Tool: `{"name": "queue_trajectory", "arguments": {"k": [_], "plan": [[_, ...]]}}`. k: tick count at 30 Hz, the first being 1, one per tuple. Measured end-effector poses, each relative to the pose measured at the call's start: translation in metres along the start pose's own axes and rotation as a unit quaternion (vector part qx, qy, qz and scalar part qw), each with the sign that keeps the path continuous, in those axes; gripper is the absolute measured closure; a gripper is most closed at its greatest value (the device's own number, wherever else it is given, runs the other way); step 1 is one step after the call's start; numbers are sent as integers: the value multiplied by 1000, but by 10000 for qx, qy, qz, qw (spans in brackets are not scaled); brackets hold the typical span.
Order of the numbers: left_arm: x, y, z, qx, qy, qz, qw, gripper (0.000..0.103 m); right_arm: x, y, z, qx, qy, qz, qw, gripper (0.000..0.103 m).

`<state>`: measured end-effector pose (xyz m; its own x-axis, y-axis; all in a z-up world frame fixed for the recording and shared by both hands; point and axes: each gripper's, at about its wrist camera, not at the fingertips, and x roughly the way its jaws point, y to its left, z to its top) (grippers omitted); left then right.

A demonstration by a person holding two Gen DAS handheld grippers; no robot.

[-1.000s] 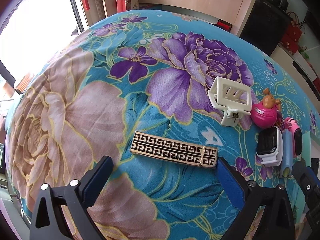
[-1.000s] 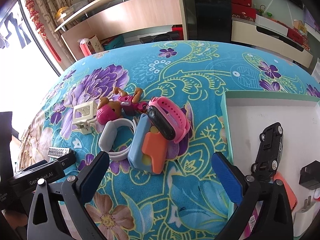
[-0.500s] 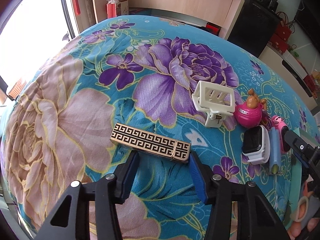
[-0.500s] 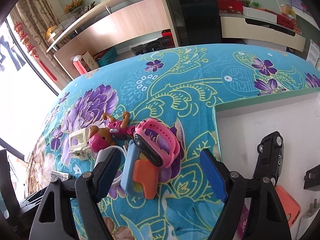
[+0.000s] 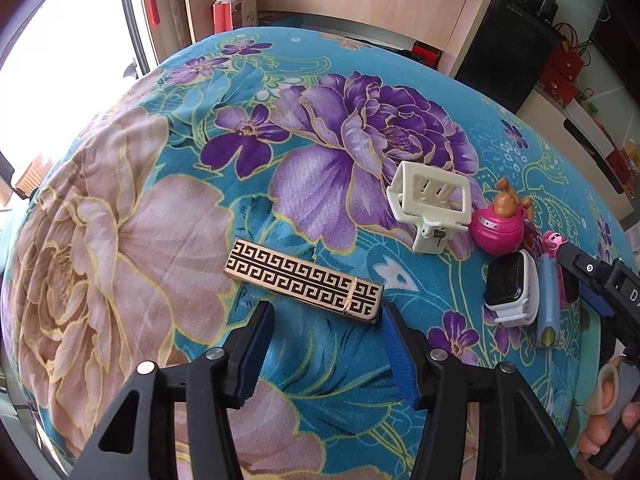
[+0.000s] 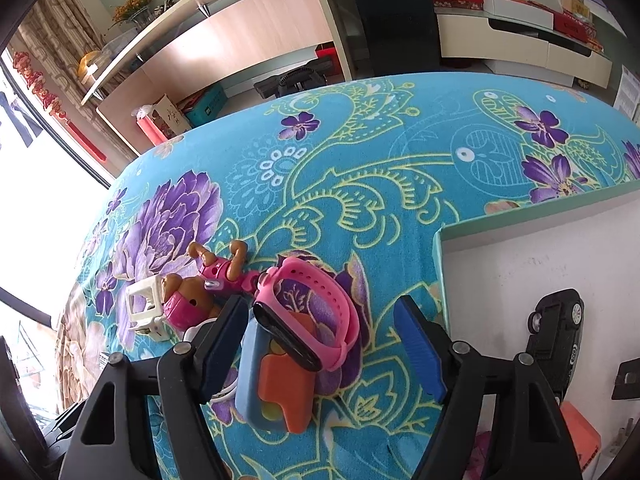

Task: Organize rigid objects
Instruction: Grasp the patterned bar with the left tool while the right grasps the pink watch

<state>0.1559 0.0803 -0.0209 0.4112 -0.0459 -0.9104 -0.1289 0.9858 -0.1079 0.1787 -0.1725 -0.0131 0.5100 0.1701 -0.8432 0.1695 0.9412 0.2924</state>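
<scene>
A flat gold bar with a black key pattern [image 5: 304,281] lies on the flowered cloth. My left gripper [image 5: 326,320] is open, its fingertips just short of the bar's near edge. To the right lie a white hair claw [image 5: 430,204], a pink dog toy [image 5: 498,228], a white watch [image 5: 510,286] and a blue case [image 5: 547,304]. My right gripper [image 6: 322,320] is open around a pink watch [image 6: 308,320] that rests on the blue and orange case [image 6: 272,380]. The dog toy [image 6: 200,292] and the claw [image 6: 146,308] lie to its left.
A white tray with a pale green rim [image 6: 480,224] sits at the right and holds a black toy car [image 6: 554,332], a black plug and an orange item. Shelves and cabinets stand beyond the table's far edge. A window is at the left.
My left gripper has narrowed from wide open and come closer to the patterned bar. My right gripper has moved forward over the pink watch and narrowed somewhat.
</scene>
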Motion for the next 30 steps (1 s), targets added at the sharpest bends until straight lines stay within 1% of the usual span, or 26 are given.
{"name": "queue_trajectory", "arguments": {"k": [2, 3, 4, 7, 9, 12, 15, 16, 20, 22, 24, 26, 30], "plan": [[-2, 3, 0, -35, -4, 49, 10000, 38, 1, 0, 0, 5, -6, 4, 10000, 29], [-2, 4, 0, -53, 3, 74, 10000, 34, 2, 0, 0, 20, -2, 21, 10000, 29], [-2, 5, 0, -67, 20, 110, 9999, 33, 3, 0, 0, 24, 13, 28, 10000, 29], [-2, 6, 0, -100, 36, 105, 9999, 32, 6, 4, -1, -62, 20, -33, 10000, 29], [-3, 6, 0, -98, 29, 113, 9999, 31, 6, 4, -1, -44, -5, -14, 10000, 32], [-1, 5, -1, -86, 44, 139, 9999, 31, 6, 3, -1, -40, 4, 66, 10000, 41], [1, 3, -1, -53, 17, 185, 9998, 31, 5, 3, -2, -36, 15, 153, 9999, 46], [2, 2, 0, -27, 10, 209, 9998, 30, 5, 3, -2, -39, 13, 154, 9999, 46], [7, -1, 2, 154, -36, 290, 9995, 21, 4, 2, -2, -33, 19, 191, 9998, 47], [8, -1, 2, 245, -87, 340, 9991, 21, 3, 1, -3, -24, 28, 196, 9998, 47], [10, 1, 4, 299, -139, 403, 9986, 13, 2, 1, -3, -35, 42, 207, 9998, 47], [13, 4, 6, 360, -174, 448, 9982, 9, 1, 0, -4, -29, 51, 218, 9997, 47], [16, 10, 9, 363, -244, 356, 9984, 8, -1, -2, -6, 15, 80, 240, 9997, 47]]}}
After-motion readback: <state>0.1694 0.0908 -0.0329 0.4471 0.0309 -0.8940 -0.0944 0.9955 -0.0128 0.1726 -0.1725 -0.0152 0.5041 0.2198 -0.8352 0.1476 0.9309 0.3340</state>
